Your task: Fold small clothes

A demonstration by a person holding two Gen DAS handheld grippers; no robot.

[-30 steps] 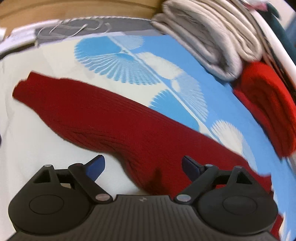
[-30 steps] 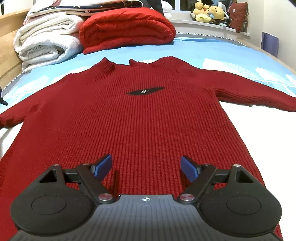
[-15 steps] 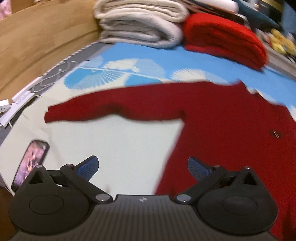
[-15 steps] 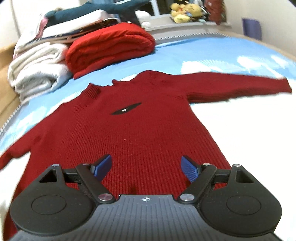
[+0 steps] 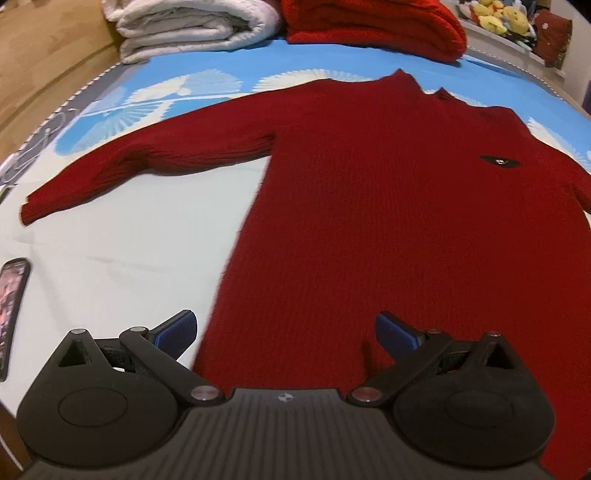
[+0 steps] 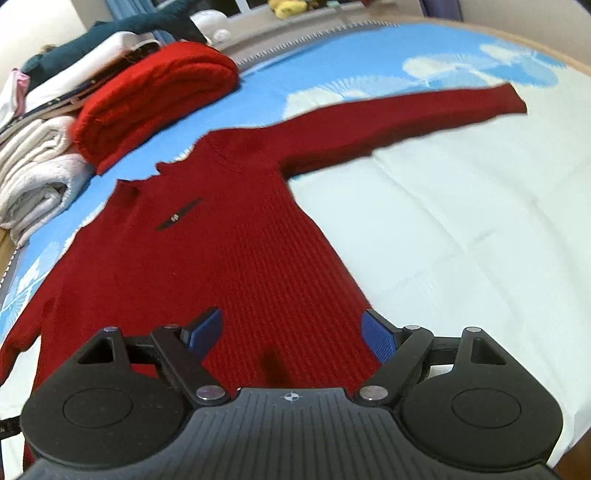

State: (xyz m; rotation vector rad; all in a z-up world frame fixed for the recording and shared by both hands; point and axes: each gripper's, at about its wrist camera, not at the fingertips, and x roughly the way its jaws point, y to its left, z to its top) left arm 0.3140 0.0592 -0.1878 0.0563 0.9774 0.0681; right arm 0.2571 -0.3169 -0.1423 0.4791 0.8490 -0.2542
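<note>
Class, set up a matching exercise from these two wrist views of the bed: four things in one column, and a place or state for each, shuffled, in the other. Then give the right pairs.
Things:
1. red sweater
2. phone
3. folded red blanket
4. folded white blanket

Places or states:
A. next to the wooden headboard, at the far end of the bed
B. spread flat, both sleeves out to the sides
C. at the bed's near left edge, screen lit
D. between the white blanket and the sweater's collar

Pairs: 1-B, 2-C, 3-D, 4-A
</note>
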